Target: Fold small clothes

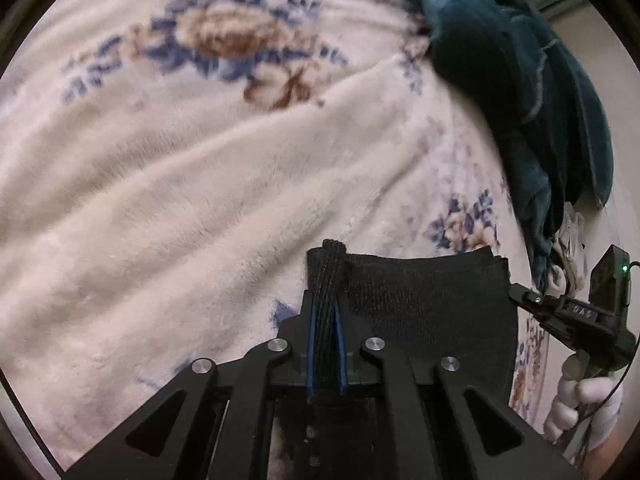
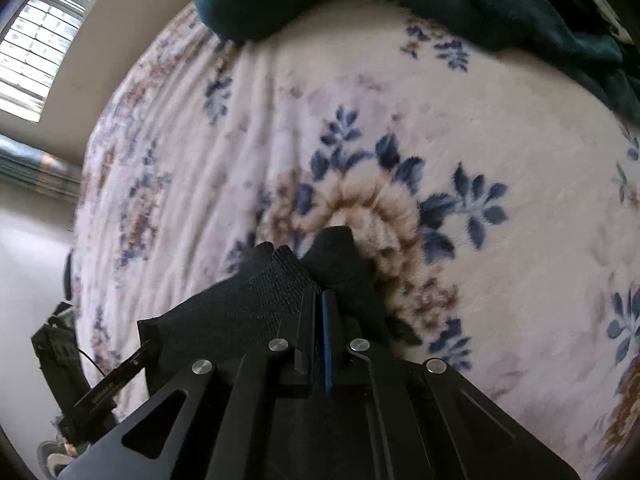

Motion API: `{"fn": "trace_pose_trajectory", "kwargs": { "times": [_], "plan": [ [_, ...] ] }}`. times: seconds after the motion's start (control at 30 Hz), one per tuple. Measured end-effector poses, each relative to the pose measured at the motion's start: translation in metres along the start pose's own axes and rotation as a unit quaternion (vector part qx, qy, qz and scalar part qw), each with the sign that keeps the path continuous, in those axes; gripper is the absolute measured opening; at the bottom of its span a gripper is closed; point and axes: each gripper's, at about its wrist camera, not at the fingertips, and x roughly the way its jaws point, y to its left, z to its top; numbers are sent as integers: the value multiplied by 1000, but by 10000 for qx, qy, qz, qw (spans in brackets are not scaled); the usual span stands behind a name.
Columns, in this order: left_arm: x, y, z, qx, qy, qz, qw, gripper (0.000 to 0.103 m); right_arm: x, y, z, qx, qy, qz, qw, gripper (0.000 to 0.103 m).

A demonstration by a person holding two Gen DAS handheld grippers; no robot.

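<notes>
While both pinch the black garment (image 1: 432, 300), left claw (image 1: 325, 312), right claw (image 2: 326, 304), floral blanket (image 1: 200, 180), no legible writing

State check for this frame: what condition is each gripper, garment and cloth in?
Left gripper: shut on the black garment's bunched edge.
Right gripper: shut on the black garment at another spot.
Black garment: held by both, spread between them over the blanket.
Teal cloth: crumpled, lying untouched on the blanket.
Floral blanket: spread out, softly wrinkled.
</notes>
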Motion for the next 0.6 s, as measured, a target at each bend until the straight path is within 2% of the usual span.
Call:
{"fn": "trace_pose_trajectory", "kwargs": {
  "times": [0.07,0.13,0.2,0.23,0.27,0.3,0.47,0.5,0.53,0.6],
  "plan": [
    [-6,7,0,-246,43,-186,9995,15,13,2,3,-110,241,-73,9996,3],
    [-22,12,-3,-387,-89,-323,9987,46,17,-1,6,-39,436,-41,9990,4],
    [-44,14,-13,-448,-322,-389,9977,55,8,-3,8,-44,390,24,9992,7],
    [-50,14,-17,-450,-350,-426,9975,55,1,-2,7,-132,325,-38,9994,16],
    [-56,14,-23,-436,-350,-438,9975,55,-6,-3,6,-214,275,-84,9994,30],
    [-61,12,-33,-409,-349,-513,9972,55,-13,-5,3,-238,238,-39,9994,38],
    [-40,5,-59,-345,9,-443,9984,52,-17,-21,-23,-84,558,216,9982,39],
    [-32,4,-63,-320,12,-423,9986,43,-14,-23,-29,-78,643,223,9977,39],
    [-28,1,-63,-269,1,-366,9990,21,-8,-24,-35,-93,761,247,9968,39],
    [-25,-2,-63,-143,-94,-248,9995,16,-3,-24,-44,-117,777,246,9966,34]
  ]
}}
